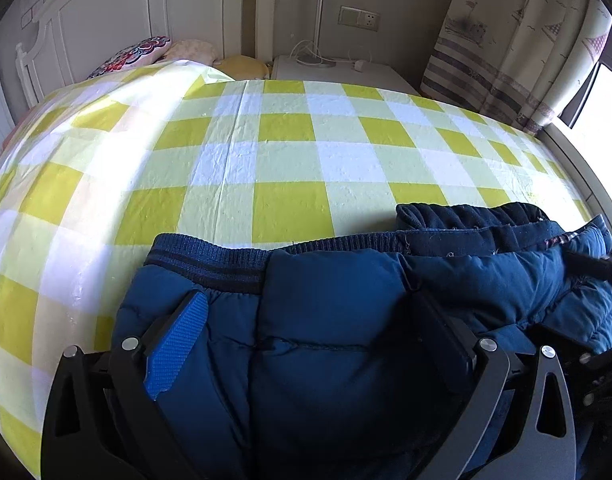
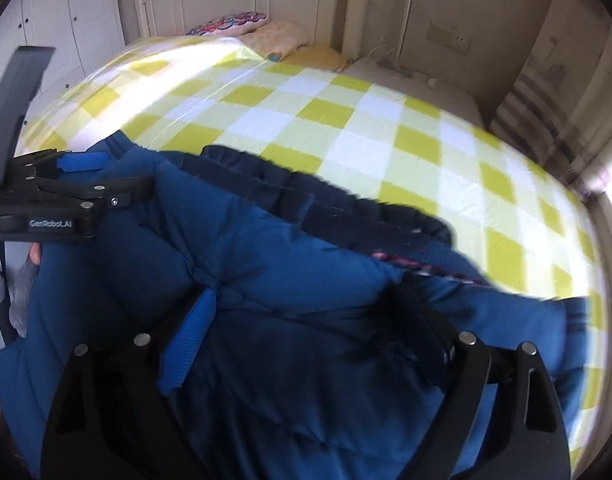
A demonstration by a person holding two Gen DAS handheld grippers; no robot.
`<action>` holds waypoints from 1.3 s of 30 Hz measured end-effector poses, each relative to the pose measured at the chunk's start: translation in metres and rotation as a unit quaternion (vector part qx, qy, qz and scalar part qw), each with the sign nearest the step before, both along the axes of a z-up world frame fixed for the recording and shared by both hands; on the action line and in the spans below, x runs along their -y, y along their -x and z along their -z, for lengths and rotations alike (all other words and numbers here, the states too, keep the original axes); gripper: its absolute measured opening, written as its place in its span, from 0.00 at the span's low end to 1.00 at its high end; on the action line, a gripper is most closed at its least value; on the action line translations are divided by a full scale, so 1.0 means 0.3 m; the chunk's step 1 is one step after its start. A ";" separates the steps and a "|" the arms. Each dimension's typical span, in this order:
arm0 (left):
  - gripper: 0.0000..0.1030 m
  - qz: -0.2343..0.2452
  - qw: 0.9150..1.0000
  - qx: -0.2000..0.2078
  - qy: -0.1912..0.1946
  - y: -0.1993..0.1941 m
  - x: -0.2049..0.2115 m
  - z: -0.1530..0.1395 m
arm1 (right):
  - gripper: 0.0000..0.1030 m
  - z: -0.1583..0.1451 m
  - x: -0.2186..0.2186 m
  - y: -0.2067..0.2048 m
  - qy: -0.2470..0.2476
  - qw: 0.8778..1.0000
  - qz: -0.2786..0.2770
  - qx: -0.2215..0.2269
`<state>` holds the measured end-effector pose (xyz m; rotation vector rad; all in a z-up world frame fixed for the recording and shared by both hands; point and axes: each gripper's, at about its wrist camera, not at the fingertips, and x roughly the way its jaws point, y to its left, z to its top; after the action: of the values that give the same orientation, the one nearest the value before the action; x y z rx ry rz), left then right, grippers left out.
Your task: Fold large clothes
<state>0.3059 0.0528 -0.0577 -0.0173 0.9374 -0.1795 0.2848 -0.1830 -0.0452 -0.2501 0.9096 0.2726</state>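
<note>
A dark blue padded jacket (image 1: 337, 360) lies bunched at the near edge of the bed (image 1: 290, 152), its ribbed hem (image 1: 210, 258) towards the bed's middle and a darker navy lining (image 1: 469, 220) at the right. My left gripper (image 1: 309, 320) stands open over the jacket, padding bulging between its wide-set fingers. In the right wrist view the jacket (image 2: 290, 276) fills the lower half. My right gripper (image 2: 302, 324) is open too, fingers spread on the fabric, and the left gripper (image 2: 126, 174) reaches into the jacket from the left.
The bed has a yellow-and-white checked sheet (image 2: 385, 128). Pillows (image 1: 134, 54) lie at the white headboard (image 1: 106, 12). A bedside table (image 1: 329, 70) with a lamp base and cables stands behind. A curtain (image 1: 517, 40) and window are at the right. A person's hand (image 2: 34, 256) shows at the left.
</note>
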 end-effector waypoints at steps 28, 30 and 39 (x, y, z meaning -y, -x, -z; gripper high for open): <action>0.96 0.065 0.994 0.017 -0.091 -0.002 0.465 -0.018 | 0.87 0.069 0.576 0.063 -0.163 0.970 0.181 0.016; 0.96 0.073 0.995 0.008 -0.062 -0.003 0.426 -0.025 | 0.87 0.070 0.575 0.061 -0.163 0.970 0.180 0.014; 0.96 -0.063 0.998 -0.016 -0.014 -0.025 -0.076 -0.030 | 0.88 0.071 0.578 0.062 -0.165 0.970 0.181 0.015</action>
<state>0.3134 0.0757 -0.0487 -0.0541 0.9681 -0.0494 0.2662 -0.3563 -0.0666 0.2187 0.8477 0.0780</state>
